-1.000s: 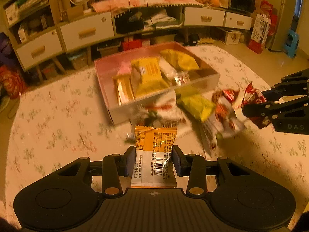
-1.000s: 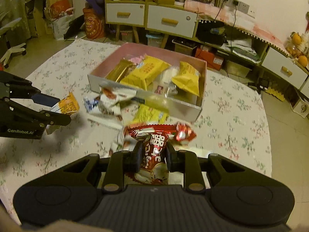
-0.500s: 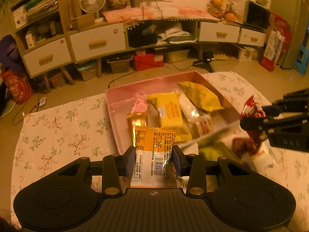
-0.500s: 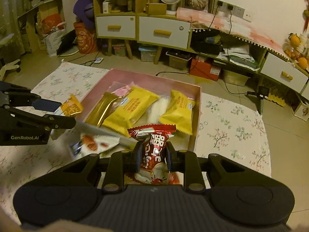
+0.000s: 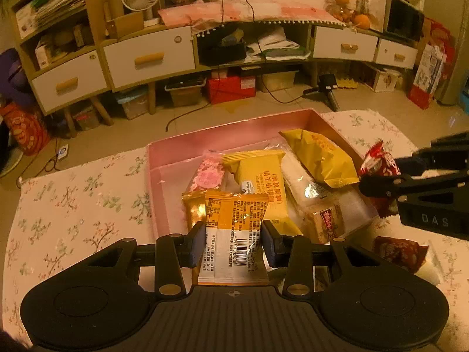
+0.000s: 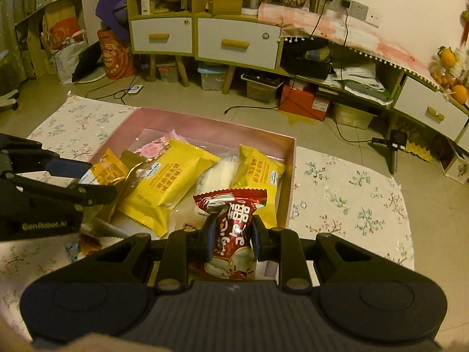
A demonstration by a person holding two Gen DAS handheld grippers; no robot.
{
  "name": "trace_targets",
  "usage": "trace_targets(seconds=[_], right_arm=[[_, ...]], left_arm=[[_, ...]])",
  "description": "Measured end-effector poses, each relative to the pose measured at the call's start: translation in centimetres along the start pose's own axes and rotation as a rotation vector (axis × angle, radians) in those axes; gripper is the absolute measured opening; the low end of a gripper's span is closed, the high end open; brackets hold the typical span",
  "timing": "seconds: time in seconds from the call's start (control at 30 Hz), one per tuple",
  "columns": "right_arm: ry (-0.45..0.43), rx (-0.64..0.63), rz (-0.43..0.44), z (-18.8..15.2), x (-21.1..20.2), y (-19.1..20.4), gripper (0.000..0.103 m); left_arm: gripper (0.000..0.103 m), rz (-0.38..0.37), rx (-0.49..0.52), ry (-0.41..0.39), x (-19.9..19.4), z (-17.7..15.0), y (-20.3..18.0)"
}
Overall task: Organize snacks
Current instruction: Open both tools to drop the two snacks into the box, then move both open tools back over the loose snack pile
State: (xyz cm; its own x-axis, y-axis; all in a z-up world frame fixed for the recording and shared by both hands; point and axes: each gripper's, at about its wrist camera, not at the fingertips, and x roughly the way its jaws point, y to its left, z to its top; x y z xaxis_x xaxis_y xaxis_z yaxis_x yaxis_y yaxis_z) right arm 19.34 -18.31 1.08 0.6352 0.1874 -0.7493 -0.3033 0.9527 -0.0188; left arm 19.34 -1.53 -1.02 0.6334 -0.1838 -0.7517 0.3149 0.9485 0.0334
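The left gripper (image 5: 233, 242) is closed on an orange snack packet (image 5: 234, 228), held over the near edge of the pink box (image 5: 205, 140). The right gripper (image 6: 231, 240) clamps a red snack packet (image 6: 233, 226) above the box's near right corner. Farther inside lie yellow packets (image 6: 173, 176).

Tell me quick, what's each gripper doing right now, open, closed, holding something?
Left gripper: closed on the orange-and-white snack packet, over the pink box.
Right gripper: closed on the red snack packet.
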Motion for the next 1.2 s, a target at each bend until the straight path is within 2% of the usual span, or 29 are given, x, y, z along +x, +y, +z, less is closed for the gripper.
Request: trace_targets(seconds=[0.43,0.5,0.53,0.63,0.73,0.9,1.13,1.2], right_arm=[[0.027,-0.011,-0.023,0.3,1.2,-0.1,0.024],[0.018,-0.012,-0.031,0.3,0.9,-0.1,0.031],[0.013,-0.010,-0.032,0.3,0.8,-0.1,0.037],[0.007,-0.001,-0.029,0.4,0.3,-0.2,0.047],[-0.004,0.001,-0.038,0.4,-0.3,-0.2,0.050],[-0.011,0.012,-0.050,0.3,-1.3,-0.1,0.056],[-0.029,0.012,-0.060,-0.3,-3.3,0.3,0.073],[-0.033,0.013,-0.064,-0.5,-3.9,0.4,0.074]], left_arm=[[0.040,0.005,0.026,0.013,1.2,0.1,-0.9],[0.043,0.002,0.035,0.009,1.0,0.1,-1.0],[0.049,0.003,0.036,0.010,0.9,0.2,-1.1],[0.062,0.005,0.036,0.003,0.4,0.2,-1.2],[0.068,0.002,0.031,0.000,-0.2,0.3,-1.2],[0.073,0.004,0.032,-0.006,-1.3,0.0,-1.3],[0.079,-0.008,0.028,-0.007,-3.5,-1.1,-1.3],[0.080,-0.013,0.025,-0.006,-4.0,-1.5,-1.3]])
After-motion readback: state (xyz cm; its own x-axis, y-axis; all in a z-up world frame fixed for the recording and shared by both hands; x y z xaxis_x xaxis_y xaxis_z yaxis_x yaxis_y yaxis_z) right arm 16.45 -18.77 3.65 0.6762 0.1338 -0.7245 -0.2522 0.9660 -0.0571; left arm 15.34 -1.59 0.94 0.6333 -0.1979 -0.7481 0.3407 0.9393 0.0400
